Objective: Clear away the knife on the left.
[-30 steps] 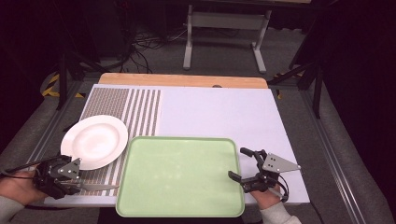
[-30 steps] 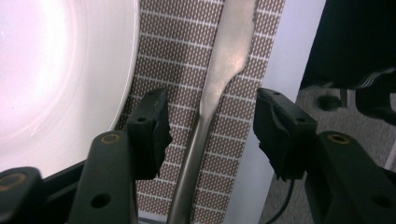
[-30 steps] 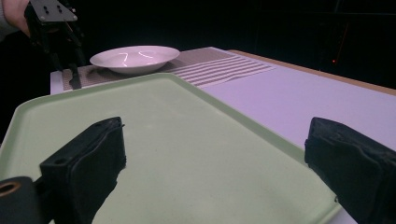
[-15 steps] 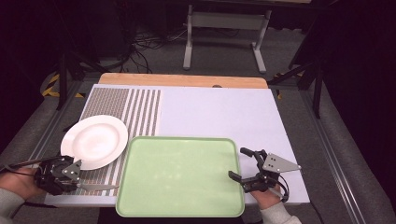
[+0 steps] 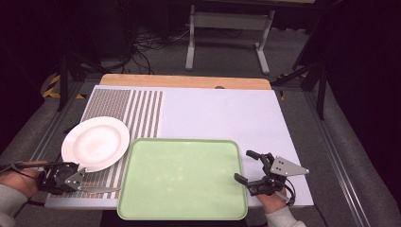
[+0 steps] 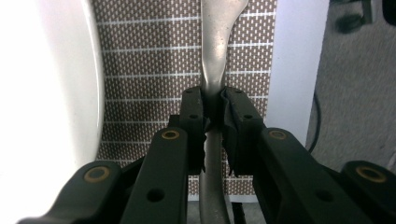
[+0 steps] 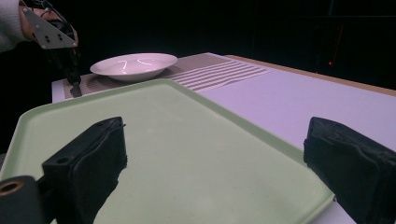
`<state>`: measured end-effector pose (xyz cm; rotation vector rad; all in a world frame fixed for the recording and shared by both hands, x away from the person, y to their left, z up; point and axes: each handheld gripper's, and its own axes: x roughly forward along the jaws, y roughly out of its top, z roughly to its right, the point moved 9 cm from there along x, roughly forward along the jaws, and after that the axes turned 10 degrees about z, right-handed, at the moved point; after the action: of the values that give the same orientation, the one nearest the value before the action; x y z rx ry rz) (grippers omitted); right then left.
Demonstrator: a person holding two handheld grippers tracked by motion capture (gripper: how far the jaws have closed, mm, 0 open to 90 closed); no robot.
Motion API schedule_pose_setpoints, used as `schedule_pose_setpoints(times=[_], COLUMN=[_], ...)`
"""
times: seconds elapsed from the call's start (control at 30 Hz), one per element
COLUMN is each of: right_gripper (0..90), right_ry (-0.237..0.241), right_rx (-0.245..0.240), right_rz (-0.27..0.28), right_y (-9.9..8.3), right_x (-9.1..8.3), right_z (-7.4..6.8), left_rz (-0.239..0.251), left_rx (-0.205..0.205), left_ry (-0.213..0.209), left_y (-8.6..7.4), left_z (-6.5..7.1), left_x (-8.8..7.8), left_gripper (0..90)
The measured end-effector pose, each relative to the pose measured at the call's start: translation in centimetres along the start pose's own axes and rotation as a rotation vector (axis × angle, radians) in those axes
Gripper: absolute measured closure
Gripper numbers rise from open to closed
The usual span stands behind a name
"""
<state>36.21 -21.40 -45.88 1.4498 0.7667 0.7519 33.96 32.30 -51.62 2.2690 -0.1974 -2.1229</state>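
Left gripper (image 6: 214, 116) clamps narrow on a metal utensil (image 6: 215, 51), perhaps a knife, its handle pinched between the jaws. It lies low over the striped mat (image 5: 142, 111), just beside the plate (image 5: 96, 143), left hand (image 5: 16, 182) at the table's near corner. Right gripper (image 5: 246, 165) gapes wide and empty, level at the tray (image 5: 182, 177) edge, wrist low.

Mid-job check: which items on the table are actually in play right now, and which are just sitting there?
In play:
- metal utensil, clamped in the left gripper, lying on the striped placemat
- green tray, right gripper open at its edge
- white plate, beside the utensil

Lying about:
- metal stand on the floor beyond the table
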Motion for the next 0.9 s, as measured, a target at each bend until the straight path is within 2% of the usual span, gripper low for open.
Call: schedule_pose_setpoints(times=[0.17, 0.23, 0.3, 0.4, 0.6, 0.87, 0.9], right_gripper=[6.3, 6.3, 6.3, 6.3, 6.3, 6.2, 6.2], right_ry=[-0.002, -0.001, 0.002, 0.003, 0.006, 0.007, 0.003], right_rx=[0.006, 0.006, 0.007, 0.008, 0.011, 0.011, 0.012], right_rz=[0.003, 0.002, 0.002, 0.002, 0.004, 0.009, 0.005], right_y=[0.04, -0.01, -0.01, 0.00, 0.01, 0.08, 0.04], right_x=[-0.13, -0.08, -0.07, -0.09, -0.08, -0.10, -0.10], right_z=[0.01, 0.02, 0.01, 0.00, -0.02, 0.01, 0.06], left_rz=[0.000, -0.018, -0.010, -0.014, -0.024, -0.048, -0.051], left_rx=[0.008, 0.011, 0.013, -0.004, -0.005, -0.046, -0.031], left_ry=[0.002, -0.001, -0.001, 0.007, 0.014, 0.018, 0.016], left_y=[0.13, 0.12, 0.18, 0.19, 0.20, 0.07, 0.01], left_z=[0.00, 0.00, -0.02, 0.06, 0.08, 0.14, 0.10], left_x=[0.11, 0.04, 0.13, 0.11, 0.03, -0.13, -0.19], left_gripper=[79.9, 80.0, 80.1, 80.2, 80.3, 80.3, 80.3])
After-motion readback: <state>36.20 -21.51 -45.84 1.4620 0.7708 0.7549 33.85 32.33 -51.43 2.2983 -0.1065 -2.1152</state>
